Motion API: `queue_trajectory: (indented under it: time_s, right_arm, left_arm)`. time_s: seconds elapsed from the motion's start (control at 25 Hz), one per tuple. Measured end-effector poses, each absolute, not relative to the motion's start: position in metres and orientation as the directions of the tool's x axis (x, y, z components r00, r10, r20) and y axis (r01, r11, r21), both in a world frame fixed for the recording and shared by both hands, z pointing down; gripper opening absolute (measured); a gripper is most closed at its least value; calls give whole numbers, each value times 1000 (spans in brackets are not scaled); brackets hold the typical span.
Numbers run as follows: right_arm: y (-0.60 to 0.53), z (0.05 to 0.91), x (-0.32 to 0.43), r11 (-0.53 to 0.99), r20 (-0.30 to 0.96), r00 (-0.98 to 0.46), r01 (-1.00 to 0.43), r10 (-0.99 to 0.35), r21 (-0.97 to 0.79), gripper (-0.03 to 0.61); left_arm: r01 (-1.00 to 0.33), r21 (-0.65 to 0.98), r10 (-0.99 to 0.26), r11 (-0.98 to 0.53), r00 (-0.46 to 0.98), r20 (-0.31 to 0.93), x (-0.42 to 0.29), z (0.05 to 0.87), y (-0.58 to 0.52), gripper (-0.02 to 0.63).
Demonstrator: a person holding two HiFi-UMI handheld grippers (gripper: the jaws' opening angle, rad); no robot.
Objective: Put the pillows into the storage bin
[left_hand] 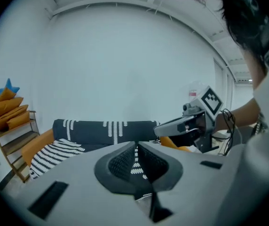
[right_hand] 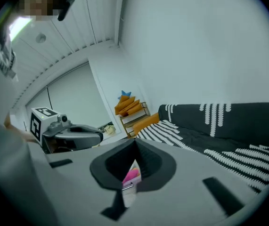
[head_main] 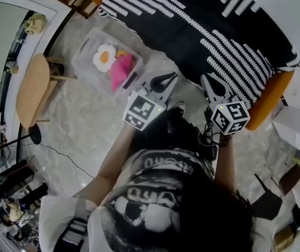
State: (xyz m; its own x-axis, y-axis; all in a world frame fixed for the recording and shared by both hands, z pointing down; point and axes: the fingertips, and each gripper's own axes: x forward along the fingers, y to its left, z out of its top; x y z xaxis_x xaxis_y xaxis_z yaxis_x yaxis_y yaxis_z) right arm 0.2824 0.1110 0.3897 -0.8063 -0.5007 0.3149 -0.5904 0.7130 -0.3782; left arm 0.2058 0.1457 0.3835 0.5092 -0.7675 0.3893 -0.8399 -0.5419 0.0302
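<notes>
Closest to us, at six o'clock in the head view, are our own dark hair and printed shirt, and both forearms reach forward from there. Our left forearm rises bare from about seven o'clock to the left gripper. Our right forearm runs almost straight up to the right gripper. We hold the two grippers side by side near the middle of the view, apart from each other. Their marker cubes face us and their jaws point towards twelve o'clock, tilted only slightly downward.

In the left gripper view we see its jaws pressed together at the tips with nothing between them; striped fabric shows far behind the slit below. In the right gripper view the jaws likewise meet tip to tip and carry nothing, with a sliver of pink showing far beyond them.

Farther out, at about ten o'clock from the grippers, the clear storage bin sits on the pale floor. Inside it we see a white flower pillow with an orange centre. A pink pillow lies against it on its four o'clock side. A wooden side table stands at nine o'clock, near the bin.

Farthest from us, from twelve to two o'clock, stretches the black sofa with white stripes and an orange arm. In the left gripper view a shelf holding orange cushions stands at nine o'clock, beside the sofa's end.
</notes>
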Motion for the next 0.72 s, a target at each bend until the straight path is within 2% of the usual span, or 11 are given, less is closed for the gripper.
queue_trajectory:
  time_s: [0.16, 0.72]
  right_arm:
    - [122, 384, 304, 712, 316, -779, -625, -542, -319, 5]
    - [145, 393, 371, 631, 329, -706, -708, -627, -316, 5]
  left_arm:
    - [-804, 18, -737, -595, 554, 387, 229, 378, 154, 17]
    - [-686, -18, -633, -727, 661, 403, 287, 374, 176, 17]
